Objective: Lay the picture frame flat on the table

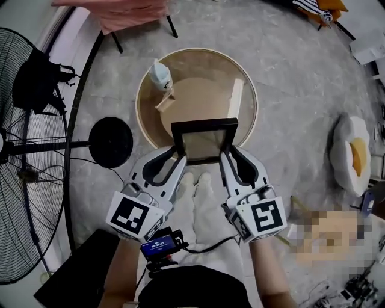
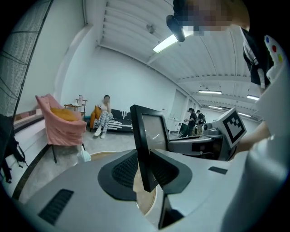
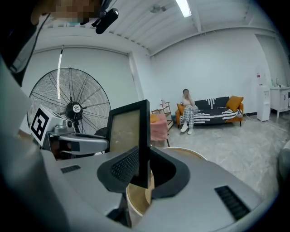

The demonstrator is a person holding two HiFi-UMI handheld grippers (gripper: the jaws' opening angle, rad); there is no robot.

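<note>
We hold the picture frame [image 1: 204,143] between both grippers at the near rim of the round table [image 1: 142,102]. Our left gripper [image 1: 179,157] pinches the frame's left side bar and our right gripper [image 1: 227,157] pinches its right side bar. In each gripper view the ribbed pads press on the black moulding from both sides. The frame stands close to upright, top edge uppermost, with its beige panel showing in the head view. Its lower edge sits over the table's near edge, and we cannot tell whether it touches the top. Farther back on the table we see a small pale bag [image 1: 160,73], a wooden block [image 1: 165,102] just beside it, and a pale wooden slat [image 1: 236,99] on the right. A large floor fan [image 1: 30,180] stands to our left, a pink chair [image 1: 120,12] stands beyond the table, and a fried-egg cushion [image 1: 352,153] lies on the floor to our right
</note>
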